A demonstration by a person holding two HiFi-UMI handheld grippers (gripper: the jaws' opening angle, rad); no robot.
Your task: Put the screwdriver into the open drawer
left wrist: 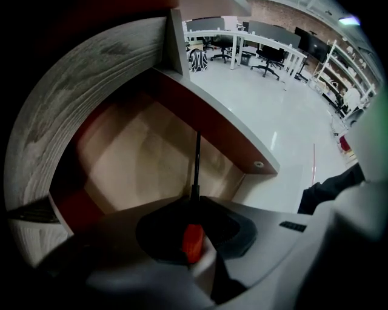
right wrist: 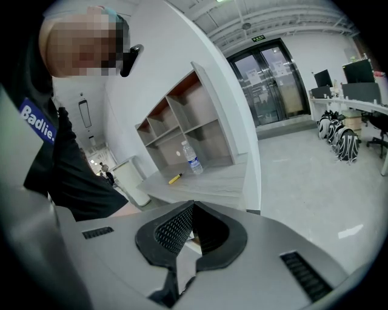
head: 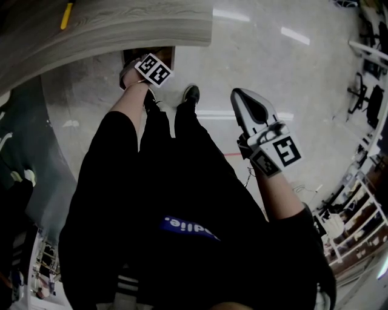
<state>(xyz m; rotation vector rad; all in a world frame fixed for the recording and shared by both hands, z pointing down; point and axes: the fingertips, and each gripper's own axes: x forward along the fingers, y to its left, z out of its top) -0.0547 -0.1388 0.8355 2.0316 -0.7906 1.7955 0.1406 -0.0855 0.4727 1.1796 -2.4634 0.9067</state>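
Note:
My left gripper (left wrist: 195, 203) is shut on the screwdriver, whose red handle (left wrist: 193, 241) sits between the jaws. Its black shaft (left wrist: 197, 160) points down into the open drawer (left wrist: 233, 138), over the pale wooden bottom. In the head view the left gripper (head: 130, 71) reaches to the drawer (head: 165, 53) under the desk edge, and the screwdriver is hidden there. My right gripper (head: 237, 95) hangs apart over the floor at the right. Its jaws (right wrist: 193, 207) are shut with nothing between them.
The wood-grain desk (head: 121, 27) carries a yellow pen (head: 66, 15). The right gripper view shows a water bottle (right wrist: 193, 158), a yellow pen (right wrist: 174, 178) and open shelves (right wrist: 194, 130). My legs and shoes (head: 191, 94) stand beside the drawer. Office desks and chairs (left wrist: 254, 51) stand farther off.

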